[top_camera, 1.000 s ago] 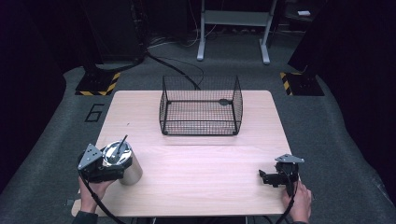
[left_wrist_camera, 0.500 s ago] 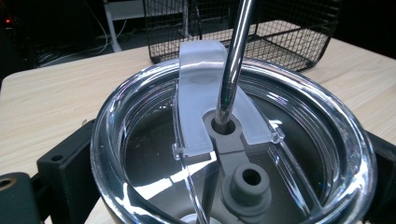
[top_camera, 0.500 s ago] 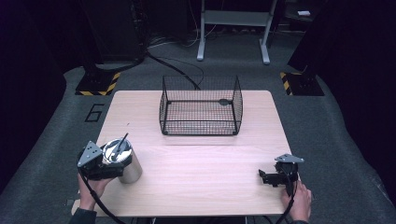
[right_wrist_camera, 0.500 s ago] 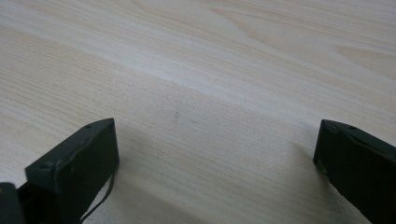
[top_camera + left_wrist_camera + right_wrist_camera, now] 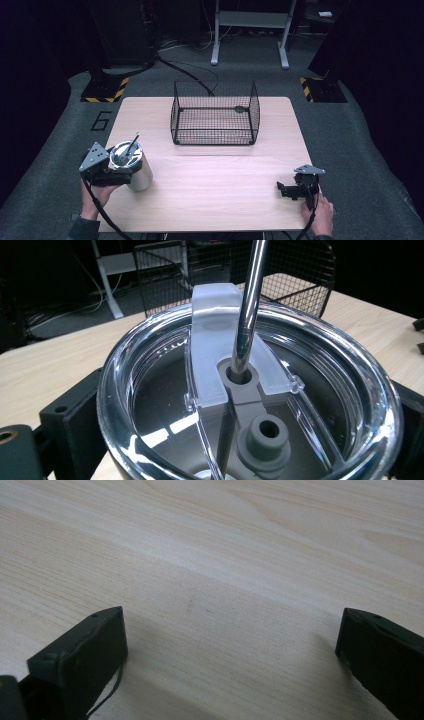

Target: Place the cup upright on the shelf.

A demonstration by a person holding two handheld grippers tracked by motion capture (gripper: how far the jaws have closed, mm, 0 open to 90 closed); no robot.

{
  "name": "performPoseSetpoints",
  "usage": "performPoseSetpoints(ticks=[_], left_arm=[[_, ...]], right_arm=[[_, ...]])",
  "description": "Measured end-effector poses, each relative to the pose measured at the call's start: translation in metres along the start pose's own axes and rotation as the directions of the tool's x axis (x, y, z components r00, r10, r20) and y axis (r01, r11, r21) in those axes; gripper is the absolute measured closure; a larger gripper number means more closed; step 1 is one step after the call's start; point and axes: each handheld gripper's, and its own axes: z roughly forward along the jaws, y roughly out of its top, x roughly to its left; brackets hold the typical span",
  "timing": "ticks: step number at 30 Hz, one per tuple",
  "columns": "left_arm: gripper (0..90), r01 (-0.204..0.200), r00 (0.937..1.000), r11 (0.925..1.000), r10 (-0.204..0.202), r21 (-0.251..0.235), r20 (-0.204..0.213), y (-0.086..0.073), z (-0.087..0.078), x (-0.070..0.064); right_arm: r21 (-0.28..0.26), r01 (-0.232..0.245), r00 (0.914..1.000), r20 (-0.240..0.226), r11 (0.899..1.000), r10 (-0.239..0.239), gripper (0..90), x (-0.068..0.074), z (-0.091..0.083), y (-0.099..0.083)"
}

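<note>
A steel tumbler [image 5: 136,171] with a clear lid [image 5: 150,390] and a metal straw [image 5: 248,305] stands near the table's front left corner. My left gripper [image 5: 125,172] is shut on it, one black jaw on each side just under the lid's rim. The straw rises through a grey grommet in the lid. My right gripper [image 5: 283,190] rests low at the front right of the wooden table [image 5: 215,185]. It is open, with bare wood between its jaws [image 5: 230,645].
A black wire basket [image 5: 215,115] stands at the middle back of the table, with a small dark thing on its floor at the far right. Dark floor, cables and a stand's legs lie beyond the table's far edge.
The left gripper and the tumbler have shifted only very slightly. The right gripper has stayed where it was.
</note>
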Motion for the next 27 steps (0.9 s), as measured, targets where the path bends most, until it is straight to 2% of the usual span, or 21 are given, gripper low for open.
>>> performPoseSetpoints(ticks=[5, 11, 12, 14, 19, 27], left_arm=[[3.7, 0.005, 0.9998, 1.0, -0.005, -0.005, 0.017, 0.005, 0.004, 0.001], [3.7, -0.027, 0.9987, 0.9996, 0.027, -0.007, 0.044, 0.016, 0.014, -0.002], [3.7, -0.032, 0.9983, 0.9995, 0.032, -0.007, 0.048, 0.018, 0.016, -0.004], [3.7, -0.053, 0.9964, 0.9986, 0.053, -0.006, 0.066, 0.025, 0.021, -0.009], [3.7, -0.074, 0.9936, 0.9972, 0.075, -0.01, 0.085, 0.034, 0.029, -0.015], [3.7, -0.062, 0.9897, 0.998, 0.063, -0.012, 0.128, 0.049, 0.041, -0.017]], right_arm=[[-0.004, 0.003, 1.0, -0.002, 1.0, -0.003, 0.0, 0.0, 0.0, 0.0], [-0.004, 0.006, 1.0, -0.004, 1.0, -0.006, 0.0, 0.0, 0.001, 0.0], [-0.009, -0.009, 1.0, -0.002, 1.0, 0.009, 0.0, 0.001, 0.001, 0.001], [-0.009, -0.009, 1.0, -0.002, 1.0, 0.009, 0.0, 0.001, 0.001, 0.001], [-0.008, -0.008, 1.0, -0.003, 1.0, 0.008, 0.0, 0.001, 0.001, 0.0], [-0.006, -0.001, 1.0, -0.003, 1.0, 0.001, 0.0, 0.0, 0.001, 0.0]])
